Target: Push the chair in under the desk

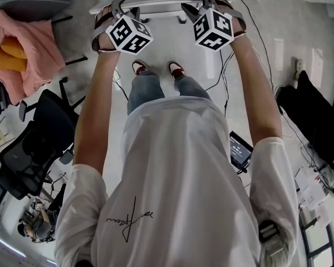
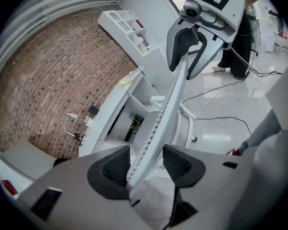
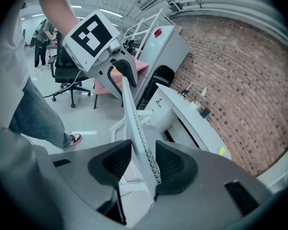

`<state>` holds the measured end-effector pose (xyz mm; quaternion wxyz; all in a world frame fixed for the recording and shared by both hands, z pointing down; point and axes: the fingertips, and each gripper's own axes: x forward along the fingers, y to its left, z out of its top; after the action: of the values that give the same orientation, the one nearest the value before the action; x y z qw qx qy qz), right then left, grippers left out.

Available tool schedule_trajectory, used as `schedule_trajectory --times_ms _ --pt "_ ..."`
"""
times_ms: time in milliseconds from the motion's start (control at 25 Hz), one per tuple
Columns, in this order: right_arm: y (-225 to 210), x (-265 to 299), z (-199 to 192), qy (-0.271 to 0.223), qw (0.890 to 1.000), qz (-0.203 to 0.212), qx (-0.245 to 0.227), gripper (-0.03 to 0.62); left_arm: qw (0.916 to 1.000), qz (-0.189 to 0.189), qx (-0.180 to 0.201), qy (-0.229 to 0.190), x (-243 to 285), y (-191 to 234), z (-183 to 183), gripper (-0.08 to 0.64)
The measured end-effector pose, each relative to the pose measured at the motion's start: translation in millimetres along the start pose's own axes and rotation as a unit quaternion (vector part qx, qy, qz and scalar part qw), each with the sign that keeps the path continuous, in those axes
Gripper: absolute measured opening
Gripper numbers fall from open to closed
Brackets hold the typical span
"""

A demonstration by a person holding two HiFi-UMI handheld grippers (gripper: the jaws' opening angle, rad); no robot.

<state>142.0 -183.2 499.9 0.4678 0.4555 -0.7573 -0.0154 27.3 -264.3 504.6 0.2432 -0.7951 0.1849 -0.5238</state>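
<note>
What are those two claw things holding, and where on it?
The white chair backrest, along its top edge. The left gripper is clamped on it; the right gripper straddles it too, but whether its pads press cannot be told.

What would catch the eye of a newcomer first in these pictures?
The left tongs and right tongs both straddle the top edge of a white chair backrest, which faces a white desk by a brick wall. At the head view's upper left, a pink cloth lies heaped near a black office chair.
</note>
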Motion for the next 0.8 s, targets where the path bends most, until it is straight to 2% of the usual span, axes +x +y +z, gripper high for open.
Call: schedule_trajectory --times_ms 120,360,480,640,800 --pt "1.2 -0.4 -1.6 0.003 1.000 -0.013 0.010 0.175 0.9999 0.006 -0.006 -0.008 -1.0 -2.6 1.2 0.207" --pt "3.3 -4.8 2.3 0.012 0.994 -0.064 0.083 0.197 0.9984 -0.005 -0.055 -0.013 -11.7 -4.8 -1.1 0.215" --pt "6.5 -10.8 4.8 0.015 0.991 -0.088 0.104 0.207 0.9980 -0.004 -0.060 -0.020 -20.8 -7.0 -1.1 0.216" --pt "13.6 -26.5 17.4 -0.024 0.985 -0.100 0.141 0.196 0.9968 0.007 -0.068 -0.042 -35.9 -10.0 0.9 0.211" --pt "27.0 -37.5 32.5 -0.054 0.981 -0.099 0.156 0.161 0.9925 0.021 -0.099 -0.068 -52.9 -12.8 3.7 0.164"
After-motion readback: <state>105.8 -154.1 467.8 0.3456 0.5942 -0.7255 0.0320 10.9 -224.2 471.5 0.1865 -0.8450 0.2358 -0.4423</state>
